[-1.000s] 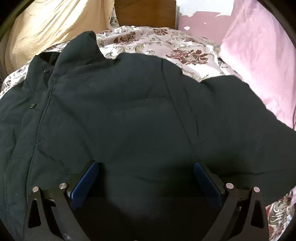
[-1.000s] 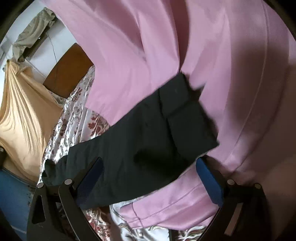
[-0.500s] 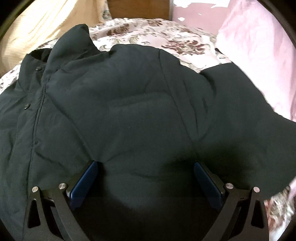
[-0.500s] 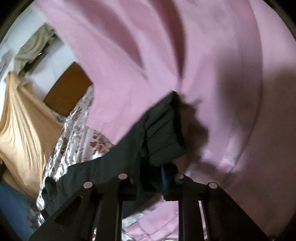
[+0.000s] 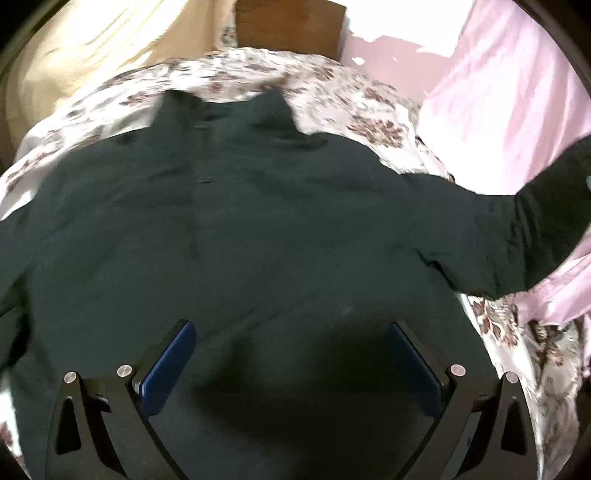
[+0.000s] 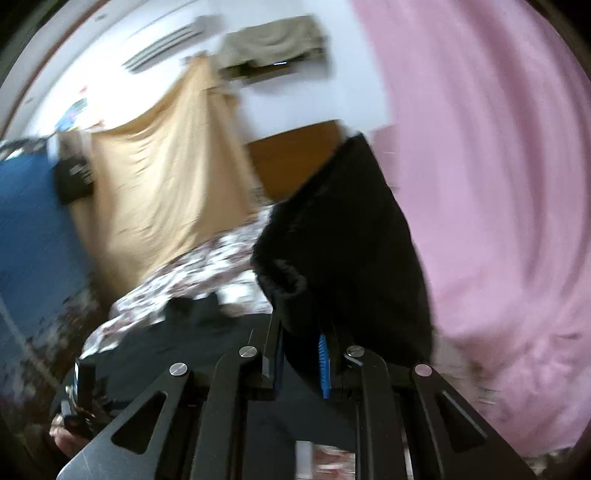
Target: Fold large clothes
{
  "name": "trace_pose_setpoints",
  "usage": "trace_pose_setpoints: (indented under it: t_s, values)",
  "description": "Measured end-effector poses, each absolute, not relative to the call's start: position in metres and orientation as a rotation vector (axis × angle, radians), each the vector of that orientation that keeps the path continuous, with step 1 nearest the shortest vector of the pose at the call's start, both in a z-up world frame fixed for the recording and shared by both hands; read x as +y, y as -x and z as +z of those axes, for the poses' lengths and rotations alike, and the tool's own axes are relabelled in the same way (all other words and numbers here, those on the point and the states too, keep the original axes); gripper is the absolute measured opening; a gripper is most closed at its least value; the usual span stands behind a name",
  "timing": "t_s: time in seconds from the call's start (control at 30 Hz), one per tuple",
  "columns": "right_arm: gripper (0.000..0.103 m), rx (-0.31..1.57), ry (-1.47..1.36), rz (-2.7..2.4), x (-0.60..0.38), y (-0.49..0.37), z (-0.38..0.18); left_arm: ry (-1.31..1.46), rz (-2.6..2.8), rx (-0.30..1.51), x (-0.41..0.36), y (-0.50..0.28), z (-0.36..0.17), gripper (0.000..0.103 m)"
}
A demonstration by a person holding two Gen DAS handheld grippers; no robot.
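A dark, padded jacket [image 5: 258, 229] lies spread on the bed, collar at the far end. My left gripper [image 5: 291, 326] hovers over its lower body, blue pads wide apart, open, gripping nothing. The jacket's right sleeve [image 5: 517, 236] stretches up and off to the right edge of the left wrist view. In the right wrist view my right gripper [image 6: 304, 332] is shut on that sleeve's cuff end [image 6: 351, 240], which stands up dark above the fingers, lifted clear of the bed. The picture is blurred by motion.
A floral bedspread [image 5: 332, 81] covers the bed under the jacket. Pink fabric [image 5: 517, 92] hangs along the right side, close to the lifted sleeve. A wooden headboard [image 5: 288, 22] and a yellow cloth [image 5: 92, 44] stand at the far end.
The right jaws closed on the sleeve's cuff, then lifted it off the pink fabric while rolling. The left gripper drew back and swung, so the collar now sits in the middle.
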State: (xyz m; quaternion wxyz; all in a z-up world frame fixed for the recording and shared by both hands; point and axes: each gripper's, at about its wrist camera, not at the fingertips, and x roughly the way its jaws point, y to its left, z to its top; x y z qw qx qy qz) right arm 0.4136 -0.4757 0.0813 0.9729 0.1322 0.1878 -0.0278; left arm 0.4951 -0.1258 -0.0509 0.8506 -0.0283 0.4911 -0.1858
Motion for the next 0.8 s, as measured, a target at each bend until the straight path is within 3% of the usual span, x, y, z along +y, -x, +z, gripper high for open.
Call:
trace_pose_setpoints:
  t_s: [0.23, 0.63, 0.7, 0.8]
  values:
    - [0.014, 0.480, -0.138, 0.148, -0.337, -0.447, 0.072, 0.176, -0.286, 1.045, -0.006, -0.473, -0.036, 0.103]
    - [0.017, 0.850, -0.017, 0.389, -0.166, -0.481, -0.043, 0.578, -0.292, 1.036, 0.116, -0.458, -0.075, 0.103]
    - [0.025, 0.913, -0.003, 0.431, -0.157, -0.481, -0.063, 0.626, -0.310, 1.039, 0.114, -0.460, -0.083, 0.103]
    - [0.057, 0.941, 0.030, 0.480, -0.141, -0.477, -0.079, 0.673, -0.377, 1.035, 0.098, -0.464, -0.091, 0.103]
